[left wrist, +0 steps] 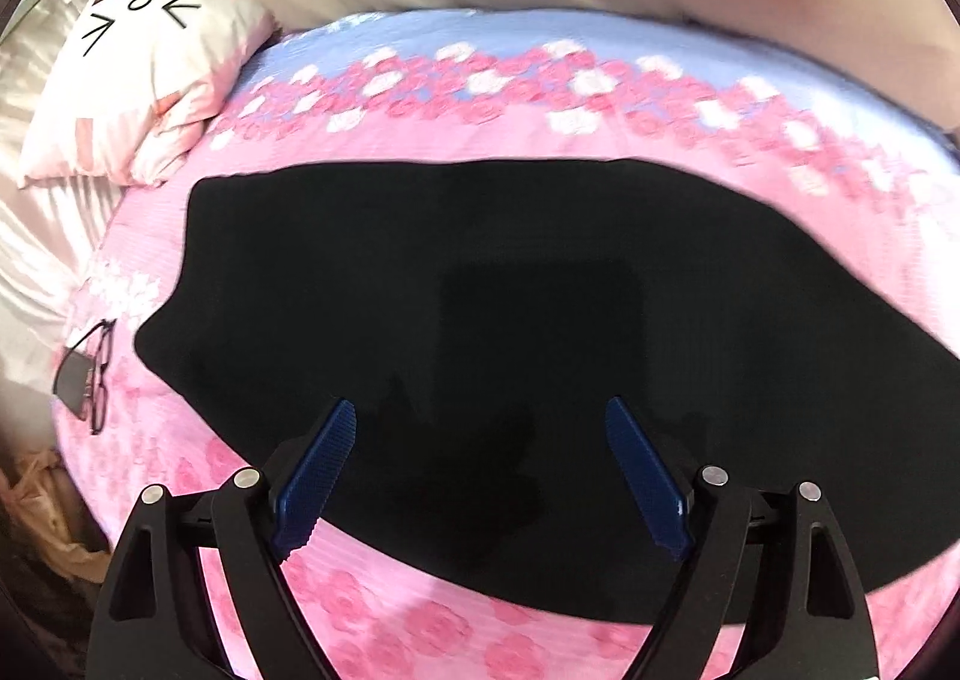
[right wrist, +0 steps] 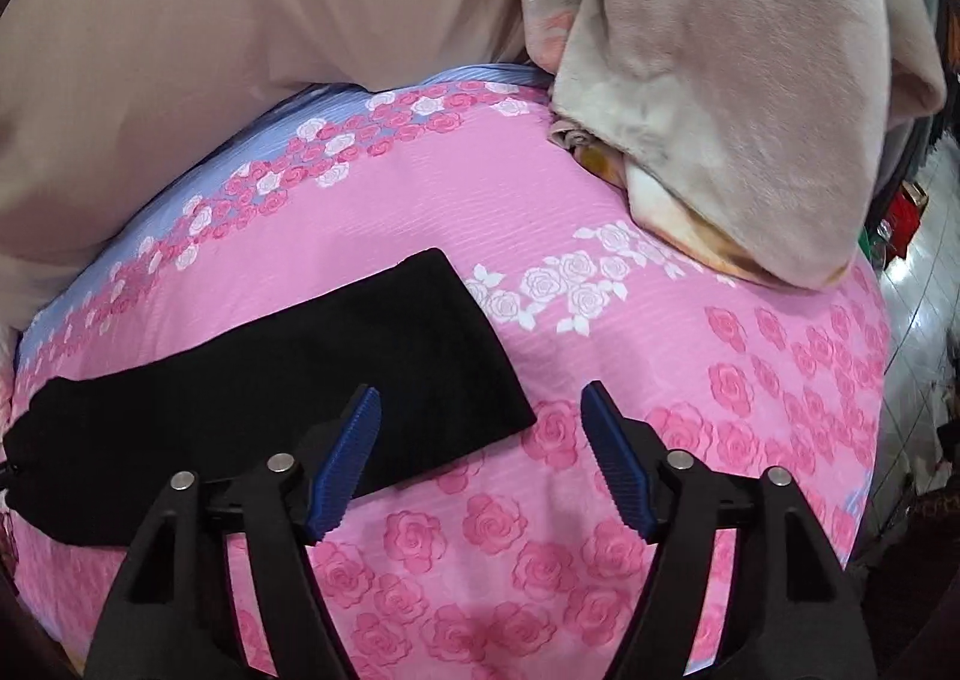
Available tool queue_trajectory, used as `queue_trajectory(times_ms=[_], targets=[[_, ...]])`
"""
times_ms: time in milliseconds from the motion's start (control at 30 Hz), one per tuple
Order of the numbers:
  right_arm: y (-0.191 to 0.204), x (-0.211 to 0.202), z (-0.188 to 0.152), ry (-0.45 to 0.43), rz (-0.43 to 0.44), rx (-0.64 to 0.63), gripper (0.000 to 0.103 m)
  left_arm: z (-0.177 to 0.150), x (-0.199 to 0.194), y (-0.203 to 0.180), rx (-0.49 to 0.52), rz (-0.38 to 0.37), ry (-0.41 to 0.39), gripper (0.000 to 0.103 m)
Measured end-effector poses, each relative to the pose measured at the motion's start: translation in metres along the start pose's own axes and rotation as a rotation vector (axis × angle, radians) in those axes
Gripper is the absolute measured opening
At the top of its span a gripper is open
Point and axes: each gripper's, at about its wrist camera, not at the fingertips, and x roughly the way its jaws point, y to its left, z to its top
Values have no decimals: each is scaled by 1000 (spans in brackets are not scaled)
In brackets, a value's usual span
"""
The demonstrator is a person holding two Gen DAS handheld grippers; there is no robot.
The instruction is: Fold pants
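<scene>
Black pants lie flat on a pink rose-print bed sheet. In the left wrist view they fill the middle. My left gripper is open and empty, hovering above their near part. In the right wrist view the pants stretch from the left edge to a squared end near the centre. My right gripper is open and empty above that end, its left finger over the fabric and its right finger over the bare sheet.
A white and pink pillow lies at the bed's far left. Glasses and a dark case rest near the left edge. A beige blanket heap sits at the far right. A beige curtain hangs behind the bed.
</scene>
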Motion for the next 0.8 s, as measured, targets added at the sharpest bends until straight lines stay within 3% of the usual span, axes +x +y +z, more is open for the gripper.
queue_trajectory(times_ms=[100, 200, 300, 333, 433, 533, 633, 700, 767, 800], targets=[[32, 23, 16, -7, -43, -149, 59, -8, -20, -29, 88, -37, -40, 83], [39, 69, 41, 22, -94, -227, 57, -18, -25, -62, 190, -50, -41, 83], [37, 115, 52, 156, -69, -265, 9, -24, -22, -77, 239, -20, -48, 83], [45, 115, 52, 153, -55, -313, 8, -26, -20, -77, 243, -3, -52, 83], [58, 103, 68, 47, -3, -356, 7, -28, -7, -62, 228, 71, -43, 83], [40, 135, 71, 159, -63, -342, 15, -27, 5, -30, 156, 94, -13, 83], [59, 93, 79, 41, -98, -314, 23, -26, 8, 1, 84, 122, 7, 83], [102, 52, 74, -58, -21, -354, 32, -27, 4, 18, 51, 123, -5, 83], [162, 31, 61, -69, 115, -452, 36, -32, 2, 37, 21, 133, -6, 83], [210, 25, 48, -40, 231, -525, 36, -34, 3, 45, 6, 133, -1, 83]])
